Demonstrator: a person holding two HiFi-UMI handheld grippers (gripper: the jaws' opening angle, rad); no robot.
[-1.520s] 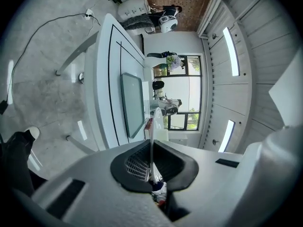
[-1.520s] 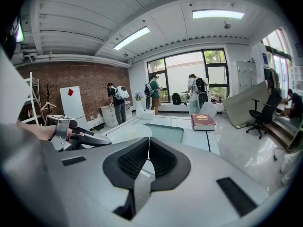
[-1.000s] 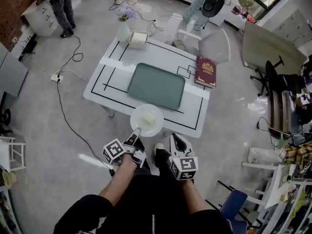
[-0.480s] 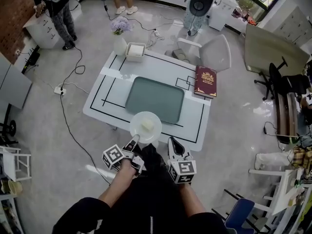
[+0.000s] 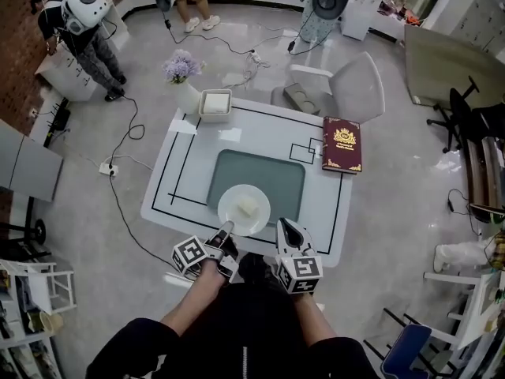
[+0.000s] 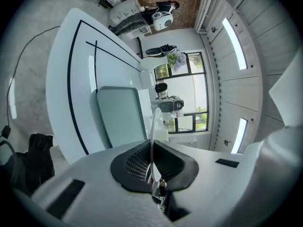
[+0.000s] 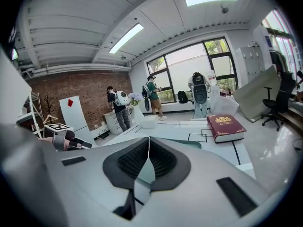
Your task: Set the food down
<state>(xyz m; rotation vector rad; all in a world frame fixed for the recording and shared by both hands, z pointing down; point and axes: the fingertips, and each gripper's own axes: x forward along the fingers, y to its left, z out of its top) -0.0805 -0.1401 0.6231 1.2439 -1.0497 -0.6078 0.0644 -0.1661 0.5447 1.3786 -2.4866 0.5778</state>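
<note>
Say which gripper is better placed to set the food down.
Left. The left gripper clamps the rim of the white plate carrying the food, above the green mat's near edge; the right gripper is shut and empty.

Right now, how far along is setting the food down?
Done: the plate with the food is over the near edge of the table, partly above the green mat. In hand: the left gripper is shut on the plate's rim; the right gripper is shut and empty. Left: lower it and release.
</note>
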